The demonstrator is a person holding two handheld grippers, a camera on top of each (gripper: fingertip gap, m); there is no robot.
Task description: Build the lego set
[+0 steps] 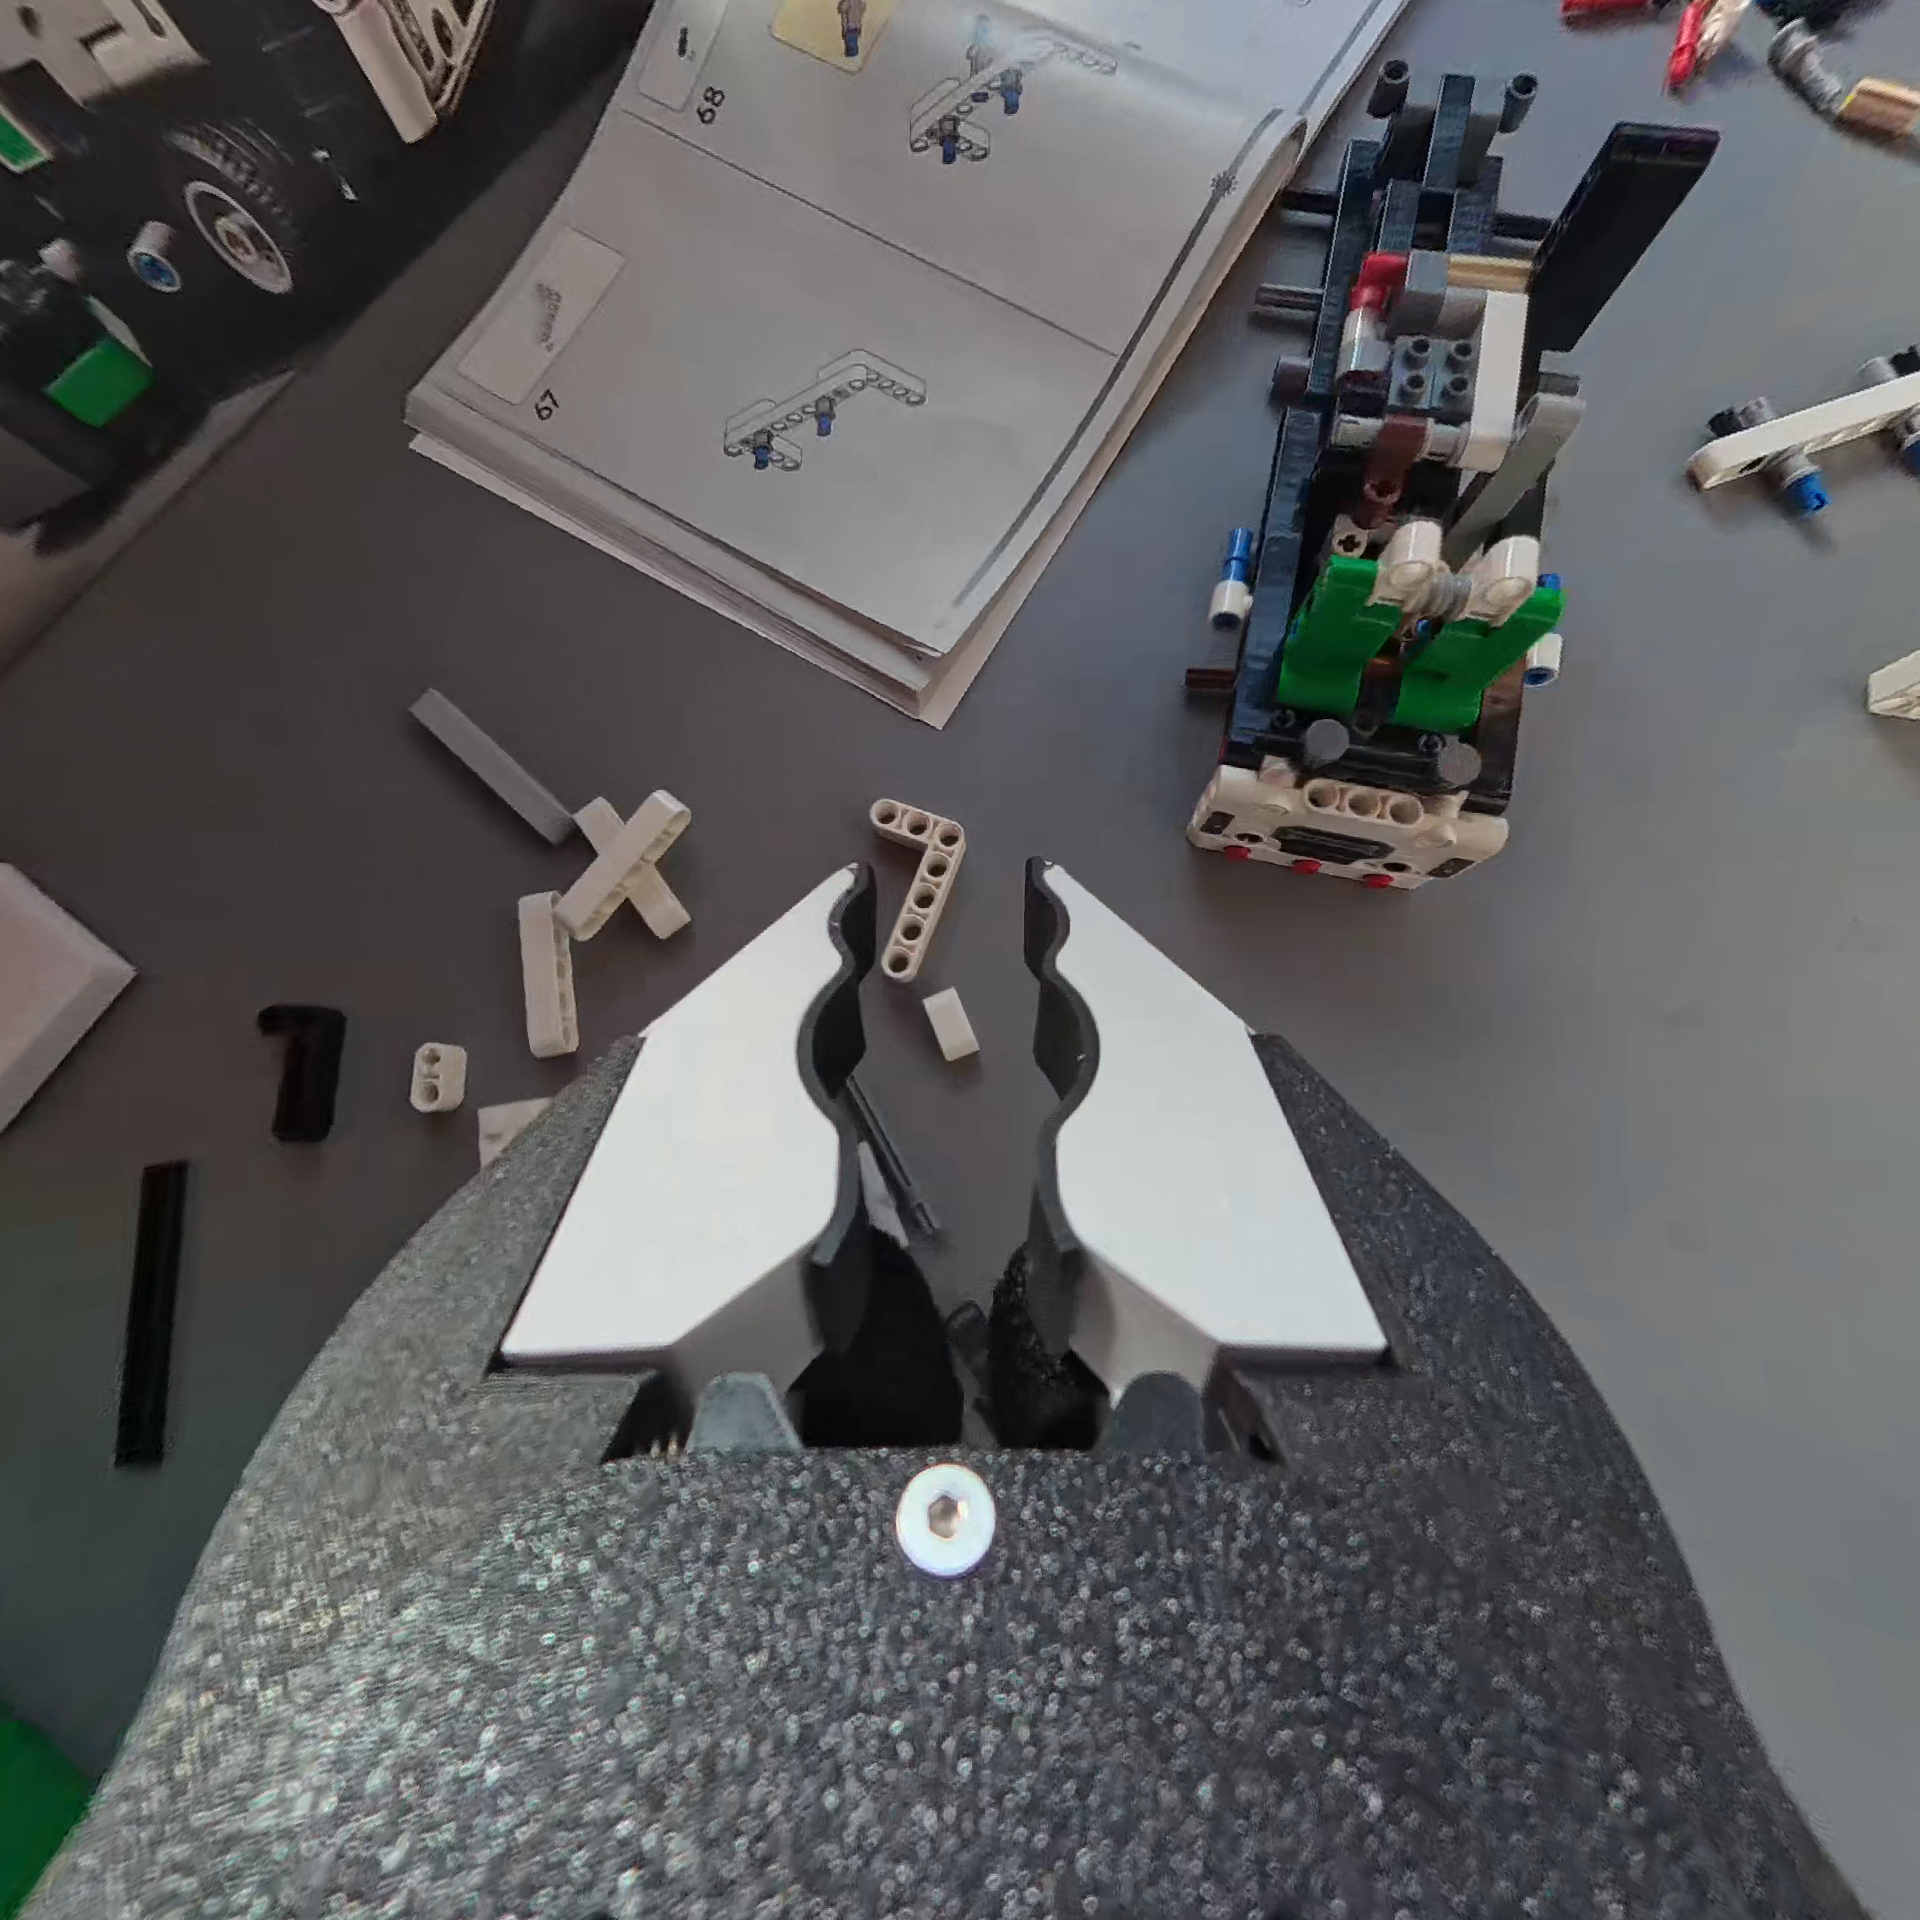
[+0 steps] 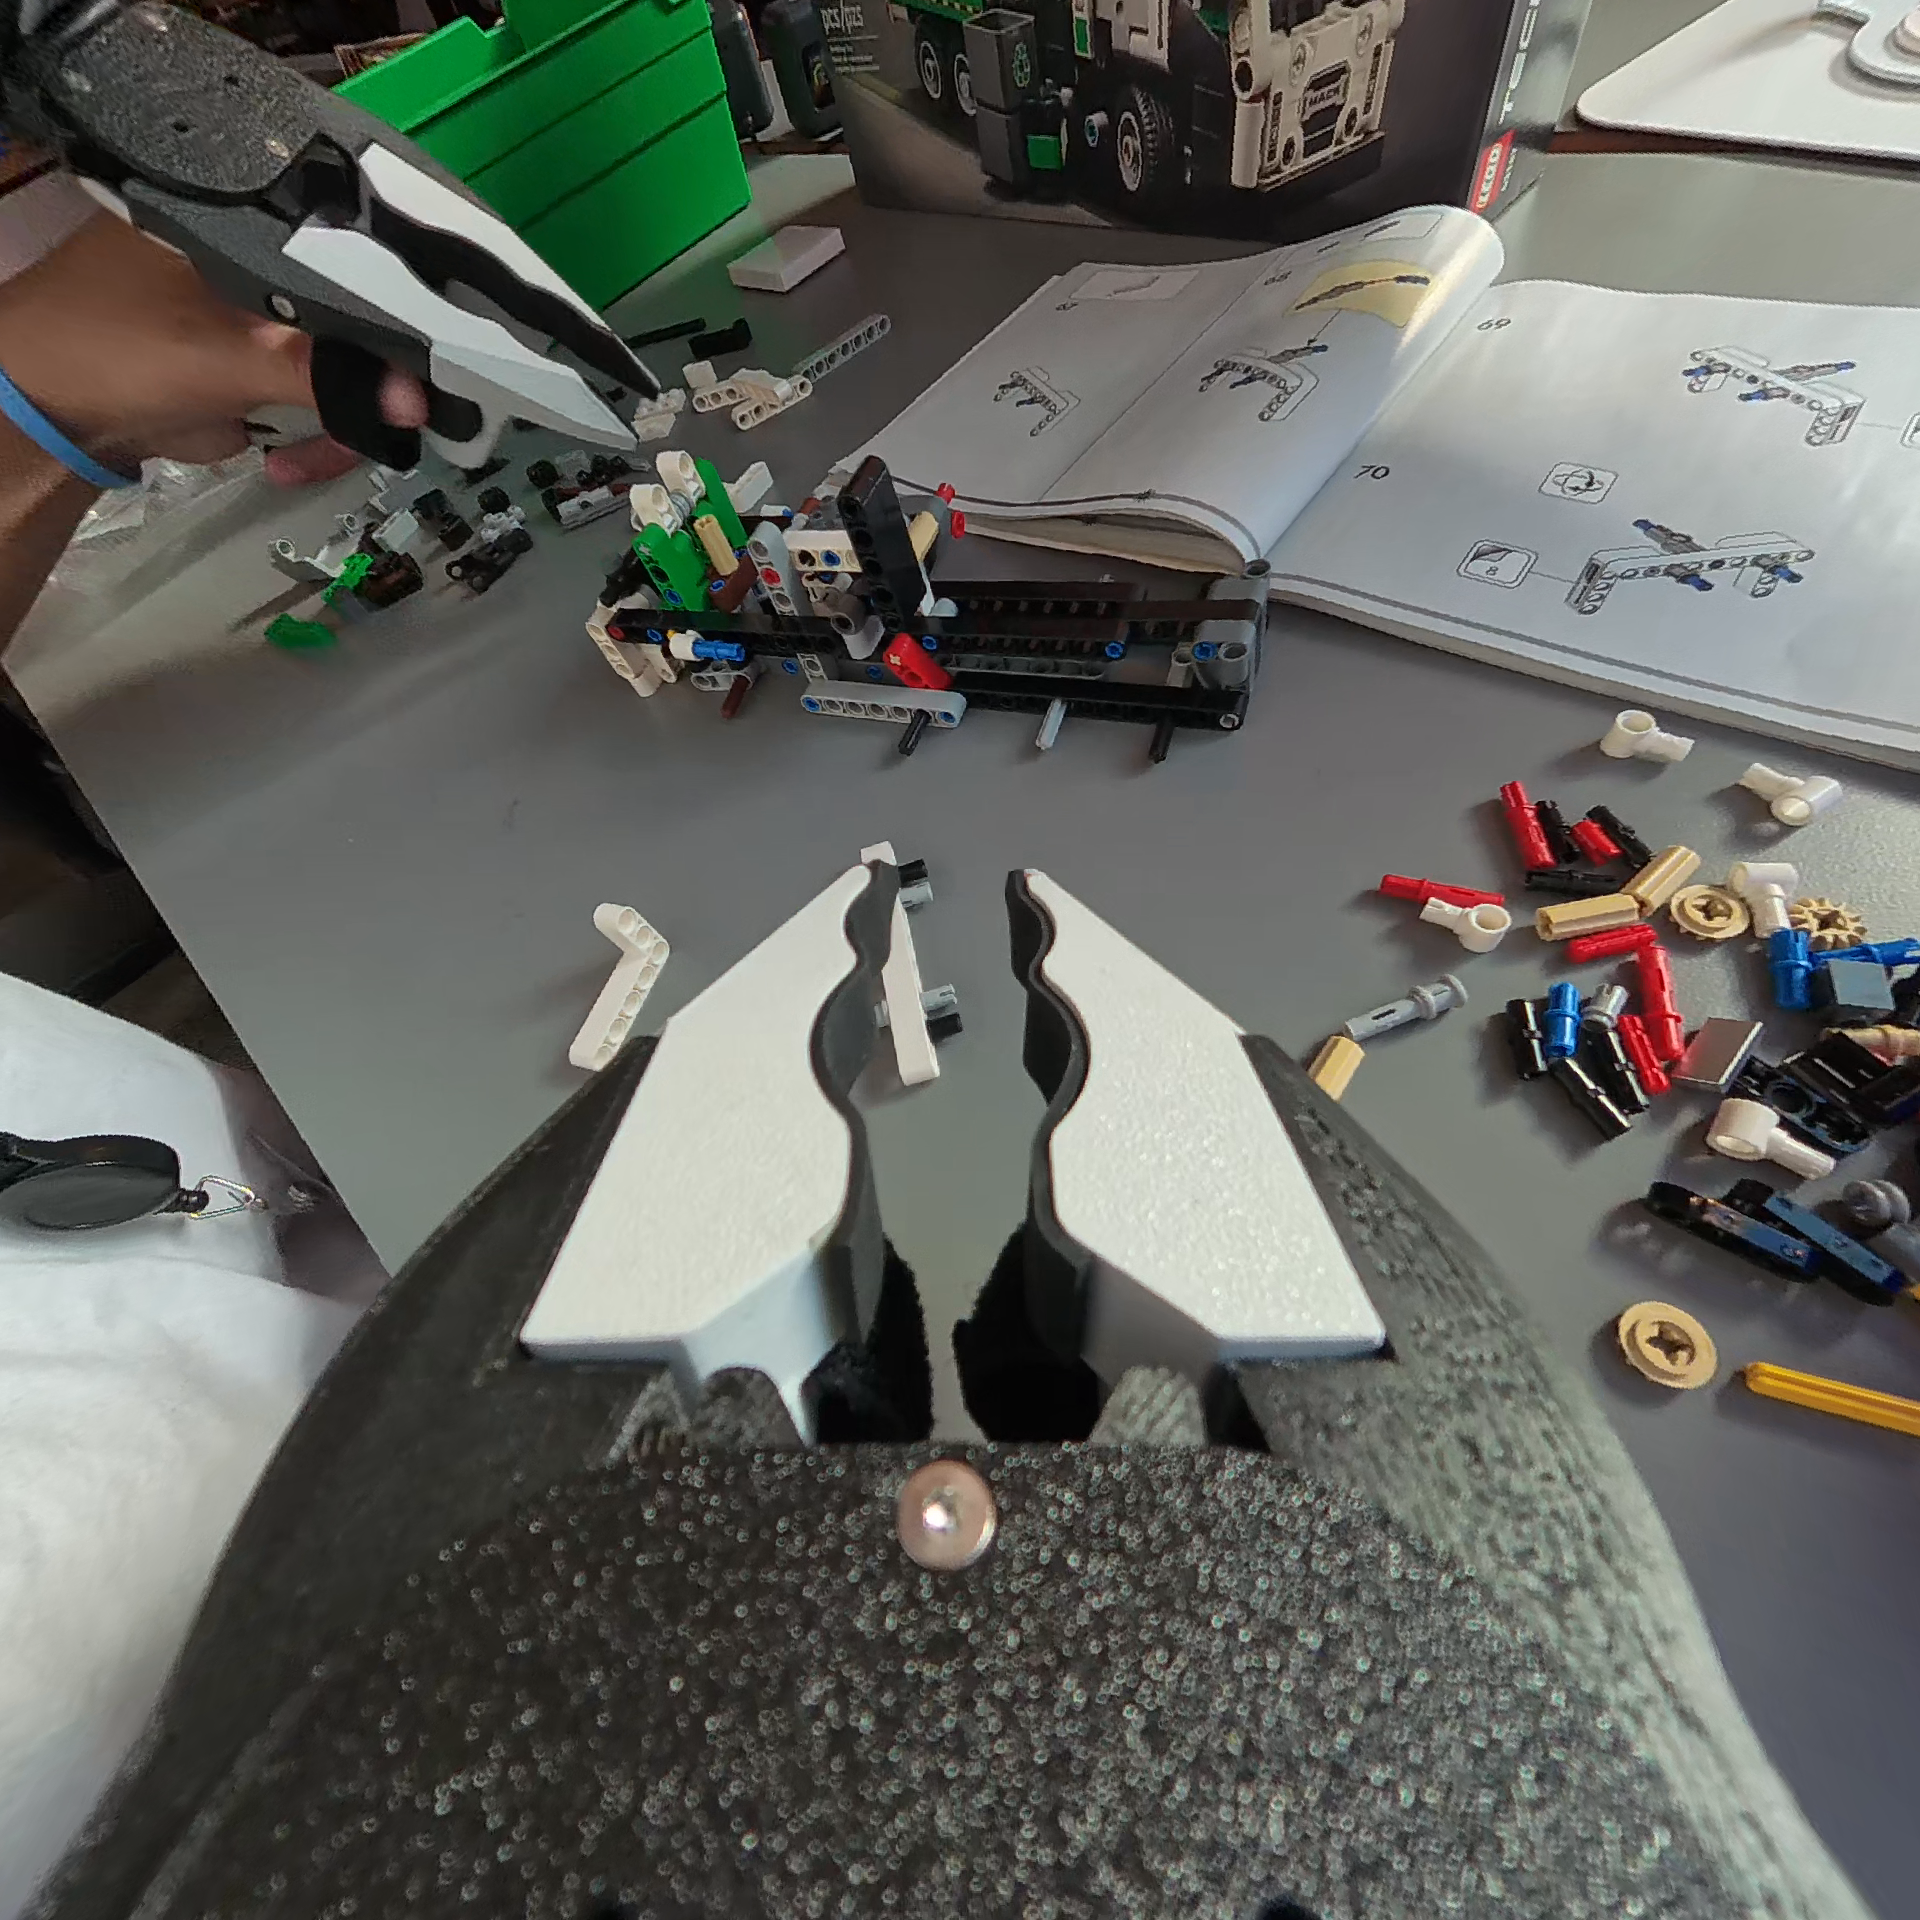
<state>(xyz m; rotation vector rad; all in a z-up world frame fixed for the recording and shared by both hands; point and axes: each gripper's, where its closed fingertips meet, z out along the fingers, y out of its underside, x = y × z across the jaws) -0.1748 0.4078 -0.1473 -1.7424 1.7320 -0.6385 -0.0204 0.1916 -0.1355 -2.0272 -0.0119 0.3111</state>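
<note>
Left wrist view: left gripper (image 1: 948,868) hovers over the grey tabletop (image 1: 1351,1195), jaws apart, nothing held.
Between its tips: tan L-beam (image 1: 923,894) lies flat, small white brick (image 1: 950,1023) just behind it.
Left of it: loose white beams (image 1: 613,894), a grey bar (image 1: 488,764), black pieces.
Model: half-built truck chassis (image 1: 1382,623) stands right of the manual (image 1: 831,343), green parts at the near end.
Right wrist view: right gripper (image 2: 940,868) also spread, empty, low over the tabletop.
At its left finger: white beam with pins (image 2: 909,987) lies beside the pad; contact cannot be told.
Step, judged: left is lining up on the L-beam, right on the pinned beam; neither is gripped yet.
Progress, judged: early-middle; chassis frame is up, many parts loose.
Risk 1: L-beam is thin and flat, so closing tips may skate over it or flick it away.
Risk 2: the white brick is near, so it may be caught along with the beam.
Risk 3: right jaws closing off-centre could push the pinned beam sideways or twist a pin out.
Only in right view: the chassis side-on, the parts pile (image 2: 1662,997) of red, blue, black pins and gears, the green bin (image 2: 582,135), a hand on the left gripper.
Only in left view: the L-beam framed by the jaws, the grey bar, the chassis front end.
</note>
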